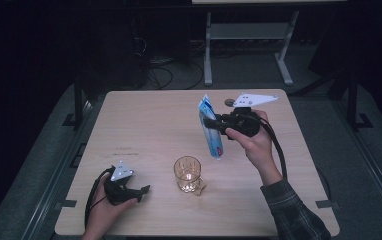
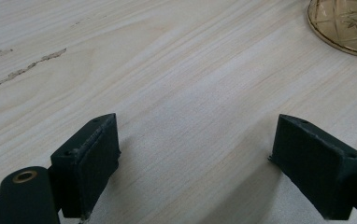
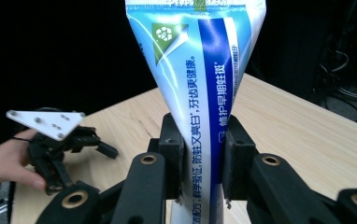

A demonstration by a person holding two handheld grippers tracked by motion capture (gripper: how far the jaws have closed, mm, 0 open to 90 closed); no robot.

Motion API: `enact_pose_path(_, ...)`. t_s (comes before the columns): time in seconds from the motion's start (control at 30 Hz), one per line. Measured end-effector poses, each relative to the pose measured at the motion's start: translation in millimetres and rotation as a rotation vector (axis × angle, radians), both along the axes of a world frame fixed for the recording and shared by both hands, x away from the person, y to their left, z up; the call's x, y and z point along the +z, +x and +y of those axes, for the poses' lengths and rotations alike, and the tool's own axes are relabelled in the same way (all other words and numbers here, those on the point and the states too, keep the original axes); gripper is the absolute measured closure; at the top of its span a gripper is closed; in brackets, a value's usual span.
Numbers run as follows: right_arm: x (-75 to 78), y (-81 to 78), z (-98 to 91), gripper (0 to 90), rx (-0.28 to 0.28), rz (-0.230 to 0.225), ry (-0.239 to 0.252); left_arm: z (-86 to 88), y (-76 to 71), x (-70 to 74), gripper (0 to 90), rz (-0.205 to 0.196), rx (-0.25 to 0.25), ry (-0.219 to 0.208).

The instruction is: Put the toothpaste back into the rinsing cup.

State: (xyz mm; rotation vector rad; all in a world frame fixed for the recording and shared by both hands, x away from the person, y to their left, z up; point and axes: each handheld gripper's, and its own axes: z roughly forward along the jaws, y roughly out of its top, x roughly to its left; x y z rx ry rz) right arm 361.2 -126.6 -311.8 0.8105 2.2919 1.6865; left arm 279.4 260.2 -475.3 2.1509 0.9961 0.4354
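Note:
A blue and white toothpaste tube hangs in the air above the table, cap end down, with my right gripper shut on it. In the right gripper view the two black pads press on the tube from both sides. An amber cut-glass tumbler stands on the table in front of and below the tube; its base shows at the top right of the left gripper view. My left gripper rests on the table at the front left, jaws open and pointing toward the glass, with bare wood between its fingers.
The light wooden table has a faint scuff mark left of centre. A small dark round object lies near the far edge. Beyond the table stand a metal frame and cables on a dark floor.

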Motion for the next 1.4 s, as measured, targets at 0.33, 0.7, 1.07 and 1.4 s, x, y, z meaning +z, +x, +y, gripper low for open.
enact_pose_path(0.33,12.3,-11.2,12.3,73.2,0.051,-0.024,0.018,0.0,0.0,0.0,13.8,0.000,-0.001,0.000)
enact_pose_path(0.7,20.1,-19.2,29.7,73.2,0.112,-0.030,0.031,0.0,0.0,0.0,13.8,0.000,0.000,0.001)
enact_pose_path(1.07,18.5,-24.3,49.5,73.2,0.162,-0.028,0.022,0.0,-0.1,0.0,13.8,0.000,0.000,0.000)
enact_pose_path(1.4,8.1,-22.1,61.9,73.2,0.180,-0.023,0.005,0.0,-0.1,0.0,13.8,0.001,0.000,0.000)
